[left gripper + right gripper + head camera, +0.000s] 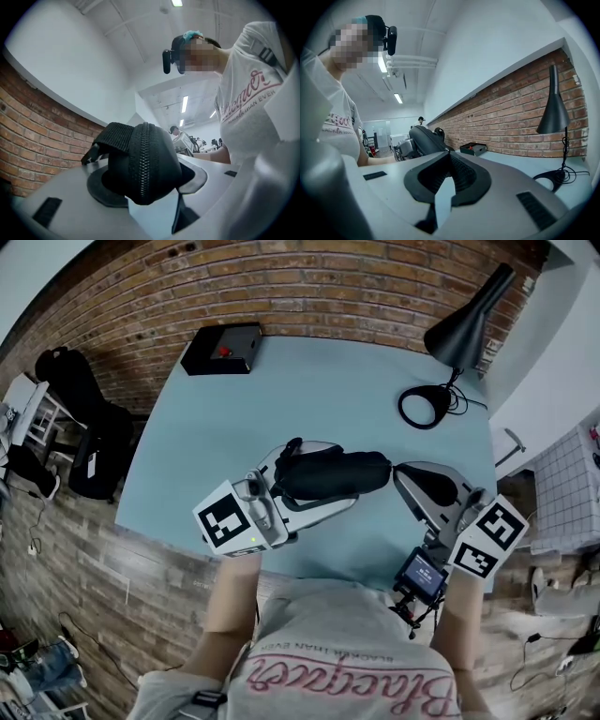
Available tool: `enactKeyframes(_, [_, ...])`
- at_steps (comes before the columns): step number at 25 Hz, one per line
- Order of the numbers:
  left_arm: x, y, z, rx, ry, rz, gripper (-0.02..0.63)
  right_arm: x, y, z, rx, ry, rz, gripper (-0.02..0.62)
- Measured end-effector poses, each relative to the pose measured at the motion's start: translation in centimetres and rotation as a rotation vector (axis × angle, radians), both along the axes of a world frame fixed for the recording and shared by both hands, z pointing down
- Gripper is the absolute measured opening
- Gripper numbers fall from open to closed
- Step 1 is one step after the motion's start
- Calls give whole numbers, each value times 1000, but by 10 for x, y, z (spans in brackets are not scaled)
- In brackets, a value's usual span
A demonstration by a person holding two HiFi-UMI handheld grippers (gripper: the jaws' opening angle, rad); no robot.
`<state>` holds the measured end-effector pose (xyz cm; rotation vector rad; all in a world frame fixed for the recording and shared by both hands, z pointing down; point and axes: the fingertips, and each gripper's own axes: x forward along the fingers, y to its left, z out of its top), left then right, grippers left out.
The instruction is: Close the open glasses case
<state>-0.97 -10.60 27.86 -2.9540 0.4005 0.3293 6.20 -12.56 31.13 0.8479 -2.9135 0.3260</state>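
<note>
The black zippered glasses case [333,474] lies crosswise over the near part of the pale blue table [216,437]. My left gripper [323,476] is shut on it. In the left gripper view the case [140,164] fills the space between the two pads [101,187], its zip line facing the camera and a strap loop at its left. My right gripper [398,474] is just off the case's right end, shut with nothing in it. In the right gripper view the pads [461,176] meet at their tips, and the case [423,138] shows beyond them to the left.
A black desk lamp [464,329] with a round base [424,407] stands at the table's far right. A black box [223,348] sits at the far left by the brick wall. Dark bags [84,427] lie on the floor left of the table.
</note>
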Motion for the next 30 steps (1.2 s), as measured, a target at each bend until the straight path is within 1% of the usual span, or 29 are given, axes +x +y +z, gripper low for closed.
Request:
enactKeyframes(2, [-2,0,-3,-6,29,10,261,0,1,-2,-12,-31,-16,20])
enactKeyframes(5, [-5,1,-9,-27,94,28,261,-1,3,-3,-28,-74,-42,20])
enactKeyframes(6, [-5,0,-9,-38,104,28,261,-1,3,-2,-27,-73,-37,20])
enactKeyframes(7, [-3,-2,-8,-52,97,21,261,0,1,-1,-23,-60,-21,20])
enactKeyframes(9, [2,-8,0,-86,42,3,262,2,-2,3,-11,-25,26,20])
enactKeyframes(11, [7,-13,10,-110,-34,-12,262,6,-5,0,-2,-35,58,18])
enactKeyframes(14, [12,-16,29,-118,-164,-45,282,13,-7,-9,15,-76,84,18])
enactKeyframes(17, [17,-20,44,-109,-260,-86,296,16,-6,-15,45,-61,92,20])
enactKeyframes(19, [18,-27,55,-97,-337,-136,301,16,-3,-21,72,-51,89,20])
enactKeyframes(21, [16,-36,70,-81,-441,-210,302,15,2,-30,95,-68,78,18])
enactKeyframes(22, [15,-40,76,-76,-477,-242,302,14,4,-35,105,-77,73,18])
enactKeyframes(23, [15,-43,78,-75,-487,-264,301,14,5,-39,116,-76,73,18])
enactKeyframes(26, [13,-47,78,-97,-440,-295,301,17,6,-47,158,-60,99,18])
enactKeyframes(30, [11,-47,87,-112,-450,-326,320,17,7,-55,180,-94,98,18])
